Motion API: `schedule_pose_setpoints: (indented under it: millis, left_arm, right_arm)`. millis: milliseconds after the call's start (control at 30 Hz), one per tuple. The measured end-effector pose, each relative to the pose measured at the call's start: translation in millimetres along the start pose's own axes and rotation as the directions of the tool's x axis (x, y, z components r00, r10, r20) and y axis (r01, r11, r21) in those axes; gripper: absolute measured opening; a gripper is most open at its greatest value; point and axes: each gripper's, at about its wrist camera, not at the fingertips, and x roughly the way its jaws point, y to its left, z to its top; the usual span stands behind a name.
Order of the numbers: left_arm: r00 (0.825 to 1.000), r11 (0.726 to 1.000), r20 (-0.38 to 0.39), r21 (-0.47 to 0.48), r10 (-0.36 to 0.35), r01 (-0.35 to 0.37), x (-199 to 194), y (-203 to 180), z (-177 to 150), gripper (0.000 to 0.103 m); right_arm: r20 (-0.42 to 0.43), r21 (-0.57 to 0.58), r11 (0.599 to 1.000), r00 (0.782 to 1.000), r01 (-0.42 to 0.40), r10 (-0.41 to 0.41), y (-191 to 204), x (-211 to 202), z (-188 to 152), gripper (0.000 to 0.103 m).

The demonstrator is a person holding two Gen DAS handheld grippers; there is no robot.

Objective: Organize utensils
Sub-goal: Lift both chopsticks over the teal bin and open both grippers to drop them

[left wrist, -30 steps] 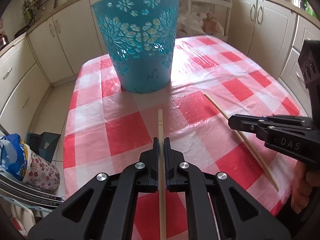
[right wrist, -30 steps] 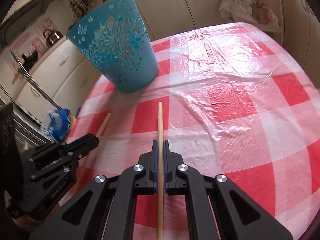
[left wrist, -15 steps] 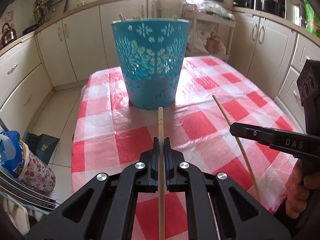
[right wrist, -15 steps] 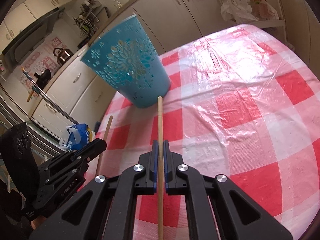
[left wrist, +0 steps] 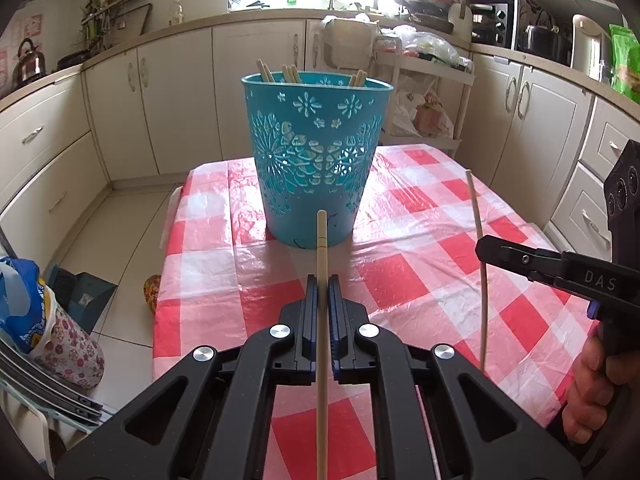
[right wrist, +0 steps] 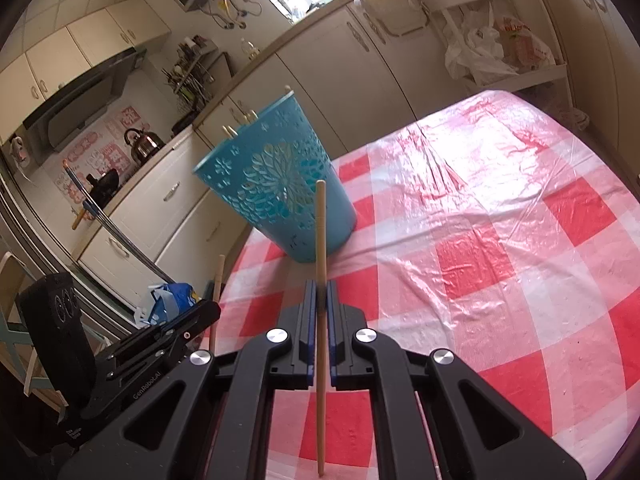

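Observation:
A teal perforated basket point(left wrist: 316, 160) stands on the red-and-white checked table point(left wrist: 400, 280), with several wooden chopsticks poking above its rim. It also shows in the right wrist view point(right wrist: 280, 196). My left gripper point(left wrist: 322, 284) is shut on a wooden chopstick point(left wrist: 321, 248) that points toward the basket's base. My right gripper point(right wrist: 319, 290) is shut on another chopstick point(right wrist: 320, 224), held above the table in front of the basket. The right gripper and its chopstick point(left wrist: 478, 240) show at the right of the left wrist view. The left gripper point(right wrist: 204, 312) shows at the lower left of the right wrist view.
Cream kitchen cabinets point(left wrist: 180, 92) ring the table. A white trolley with bags point(left wrist: 424, 92) stands behind the basket. A blue bag point(left wrist: 24, 312) sits on the floor at the left, past the table edge.
Both grippers have risen and tilted up with their chopsticks. The basket's rim and the chopsticks in it have come into view.

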Motion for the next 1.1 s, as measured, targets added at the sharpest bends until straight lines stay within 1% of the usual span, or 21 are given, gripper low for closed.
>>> schedule_pose_setpoints:
  millis: [167, 300, 600, 767, 1100]
  left_arm:
    - [0.999, 1.0, 0.037, -0.01, -0.007, 0.008, -8.1, 0.7, 3.7, 0.005]
    - [0.998, 1.0, 0.059, -0.016, -0.011, 0.012, -12.6, 0.5, 6.0, 0.005]
    - [0.993, 0.999, 0.115, -0.043, -0.019, 0.024, -26.1, 1.6, 12.5, 0.005]
    - [0.989, 0.998, 0.144, -0.052, -0.015, 0.023, -33.2, 3.0, 17.7, 0.005]
    - [0.985, 0.998, 0.171, -0.06, -0.015, 0.026, -42.0, 3.5, 20.8, 0.005]
  right_arm:
    - [0.046, -0.016, 1.0, 0.999, -0.009, 0.009, 4.4, -9.1, 3.0, 0.006]
    - [0.087, -0.051, 0.999, 0.996, -0.005, 0.01, 11.0, -16.1, 5.4, 0.006]
    - [0.181, -0.139, 0.99, 0.983, 0.032, -0.006, 33.0, -33.8, 7.7, 0.006]
    - [0.205, -0.169, 0.984, 0.979, 0.051, -0.016, 39.9, -37.5, 8.4, 0.006]
    - [0.227, -0.185, 0.982, 0.974, 0.047, -0.004, 47.4, -46.2, 9.9, 0.006]
